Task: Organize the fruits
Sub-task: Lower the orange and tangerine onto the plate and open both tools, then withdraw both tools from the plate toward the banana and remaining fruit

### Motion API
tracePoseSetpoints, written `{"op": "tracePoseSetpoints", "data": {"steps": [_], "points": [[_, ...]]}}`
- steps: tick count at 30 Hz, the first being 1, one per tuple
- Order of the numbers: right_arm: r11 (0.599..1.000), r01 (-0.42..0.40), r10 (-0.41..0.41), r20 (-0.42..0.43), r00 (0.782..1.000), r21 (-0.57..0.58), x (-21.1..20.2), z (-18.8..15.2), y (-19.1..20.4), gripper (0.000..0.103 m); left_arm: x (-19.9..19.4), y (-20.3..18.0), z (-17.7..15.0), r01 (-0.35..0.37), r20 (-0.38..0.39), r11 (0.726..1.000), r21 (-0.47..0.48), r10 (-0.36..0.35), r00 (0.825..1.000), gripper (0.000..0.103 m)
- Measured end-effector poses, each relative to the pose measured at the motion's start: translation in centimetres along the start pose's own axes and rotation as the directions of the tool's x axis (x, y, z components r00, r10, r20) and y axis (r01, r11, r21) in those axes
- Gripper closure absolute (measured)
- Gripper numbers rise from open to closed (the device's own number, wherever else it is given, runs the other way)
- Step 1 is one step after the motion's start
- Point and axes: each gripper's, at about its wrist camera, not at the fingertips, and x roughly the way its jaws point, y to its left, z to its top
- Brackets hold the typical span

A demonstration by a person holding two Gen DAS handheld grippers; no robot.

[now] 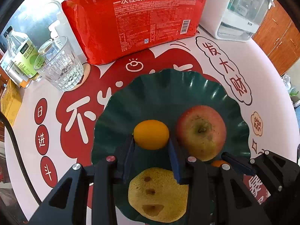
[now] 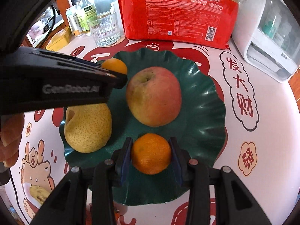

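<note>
Fruits all over plate [image 2: 206,101]: apple [image 2: 153,96], pear [image 2: 88,127] placed; kumquat [image 1: 151,134] clamped in left hand-held gripper [image 1: 151,146], orange [image 2: 151,153] in right hand-held gripper [image 2: 151,154], unreleased.

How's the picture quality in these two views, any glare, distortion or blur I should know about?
Left wrist view: strong fisheye curve, dark corners; window light glares on the red bag; green plate and apple are sharp. Right wrist view: same bending; bright streaks on the plate's rim; the left gripper up close looks slightly soft.
</note>
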Motion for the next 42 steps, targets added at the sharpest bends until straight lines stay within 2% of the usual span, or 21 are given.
{"op": "tracePoseSetpoints", "data": {"steps": [4,6,9,15,17,21,24,28,37,42], "points": [[1.0,-0.003,0.003,0.019,1.0,-0.013,-0.3,0.0,0.4,0.056,0.4,-0.4,-0.1,-0.024,-0.008,1.0,0.007,0.024,1.0,0.067],[1.0,-0.003,0.003,0.028,1.0,-0.02,-0.5,0.0,0.6,0.049,0.3,-0.5,-0.2,-0.041,-0.005,0.999,0.009,0.041,0.999,0.058],[0.999,0.007,-0.005,0.048,0.999,-0.04,-1.0,-0.2,0.7,0.047,0.1,-0.6,-0.3,-0.068,0.009,0.998,0.012,0.068,0.998,0.046],[0.999,0.02,-0.016,0.081,0.997,-0.049,-1.9,-0.5,0.7,0.047,-0.2,-0.1,-0.6,-0.075,0.002,0.997,-0.004,0.075,0.997,0.03],[0.999,0.016,-0.012,0.088,0.996,-0.046,-2.3,-0.7,0.7,0.047,-0.3,0.0,-0.8,-0.079,0.003,0.997,-0.007,0.079,0.997,0.027],[0.999,0.015,-0.011,0.099,0.995,-0.042,-2.9,-0.8,0.5,0.047,-1.2,-0.3,-1.0,-0.102,0.02,0.995,-0.005,0.103,0.995,0.025],[0.999,0.014,-0.01,0.111,0.994,-0.039,-3.5,-0.9,0.4,0.047,-2.3,-0.7,-1.1,-0.154,0.055,0.988,0.006,0.153,0.987,0.024],[0.999,0.01,-0.006,0.127,0.992,-0.032,-4.6,-1.2,0.2,0.047,-4.0,-1.0,-1.3,-0.183,0.09,0.983,0.003,0.182,0.979,0.023],[1.0,-0.004,0.007,0.161,0.987,-0.022,-7.5,-2.1,-0.2,0.047,-8.5,-2.2,-3.0,-0.221,0.15,0.975,0.025,0.215,0.965,0.023],[0.998,-0.025,0.034,0.193,0.981,-0.05,-9.6,-2.6,0.4,0.047,-11.3,-2.7,-4.2,-0.211,0.178,0.978,0.0,0.207,0.962,0.023]]}}
